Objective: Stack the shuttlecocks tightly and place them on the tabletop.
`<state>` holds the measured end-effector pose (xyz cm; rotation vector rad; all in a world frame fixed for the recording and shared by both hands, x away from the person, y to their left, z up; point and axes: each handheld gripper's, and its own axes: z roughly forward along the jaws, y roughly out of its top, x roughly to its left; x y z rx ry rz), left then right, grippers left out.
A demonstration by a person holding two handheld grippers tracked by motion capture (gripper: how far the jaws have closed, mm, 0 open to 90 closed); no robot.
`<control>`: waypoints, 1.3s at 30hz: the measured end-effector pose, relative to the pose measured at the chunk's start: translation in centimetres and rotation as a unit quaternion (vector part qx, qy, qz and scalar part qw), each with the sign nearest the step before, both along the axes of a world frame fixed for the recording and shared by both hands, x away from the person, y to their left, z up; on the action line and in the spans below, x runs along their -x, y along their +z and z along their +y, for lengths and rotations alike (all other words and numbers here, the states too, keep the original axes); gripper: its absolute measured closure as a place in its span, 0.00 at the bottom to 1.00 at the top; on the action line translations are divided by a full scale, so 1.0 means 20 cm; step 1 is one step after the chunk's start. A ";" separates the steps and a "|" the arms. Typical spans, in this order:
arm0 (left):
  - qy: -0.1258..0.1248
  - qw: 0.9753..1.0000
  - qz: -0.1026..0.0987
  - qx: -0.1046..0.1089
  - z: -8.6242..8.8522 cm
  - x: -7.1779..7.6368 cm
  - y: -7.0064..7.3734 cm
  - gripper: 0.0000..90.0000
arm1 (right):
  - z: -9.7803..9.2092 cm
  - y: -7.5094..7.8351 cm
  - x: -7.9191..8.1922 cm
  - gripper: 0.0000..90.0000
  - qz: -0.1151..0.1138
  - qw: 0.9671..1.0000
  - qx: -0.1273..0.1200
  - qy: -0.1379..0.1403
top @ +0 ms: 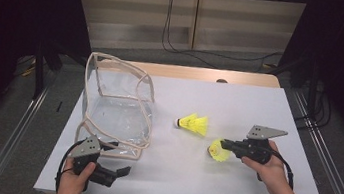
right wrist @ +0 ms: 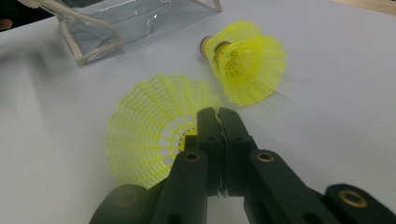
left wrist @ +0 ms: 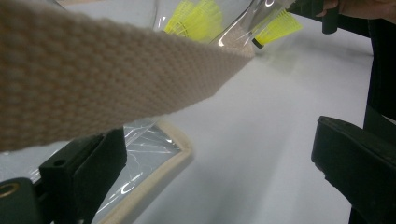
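Note:
A yellow shuttlecock [top: 218, 150] [right wrist: 149, 130] rests low on the white table, and my right gripper [top: 224, 144] [right wrist: 217, 112] is shut on the rim of its mesh skirt. A second yellow shuttlecock [top: 194, 123] [right wrist: 247, 60] lies free on its side just beyond. A clear plastic bag [top: 117, 115] [right wrist: 130, 18] with beige webbing trim stands at the left with its mouth up. My left gripper [top: 125, 170] [left wrist: 224, 158] is open at the bag's near corner. The beige strap [left wrist: 93, 79] crosses close in front of its camera, touching neither jaw.
The white table top [top: 239, 106] has open room at the right and back. A wooden edge [top: 203, 74] runs along the far side. Metal rails [top: 19, 127] flank the table, and cables [top: 176, 47] lie on the floor behind.

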<state>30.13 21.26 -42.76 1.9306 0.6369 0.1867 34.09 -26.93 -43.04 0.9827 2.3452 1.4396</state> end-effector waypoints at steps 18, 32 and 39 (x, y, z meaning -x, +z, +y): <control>0.000 1.000 0.000 0.000 0.00 0.00 0.00 0.04 | -0.02 -0.01 0.00 0.98 -0.001 1.000 0.007 -0.010; -0.001 1.000 0.000 -0.001 0.00 0.00 0.00 0.04 | -0.05 -0.03 -0.01 0.94 0.002 1.000 0.013 -0.023; -0.001 1.000 0.001 0.000 0.00 0.00 0.00 0.04 | -0.05 -0.03 0.00 0.89 -0.004 0.999 0.026 -0.032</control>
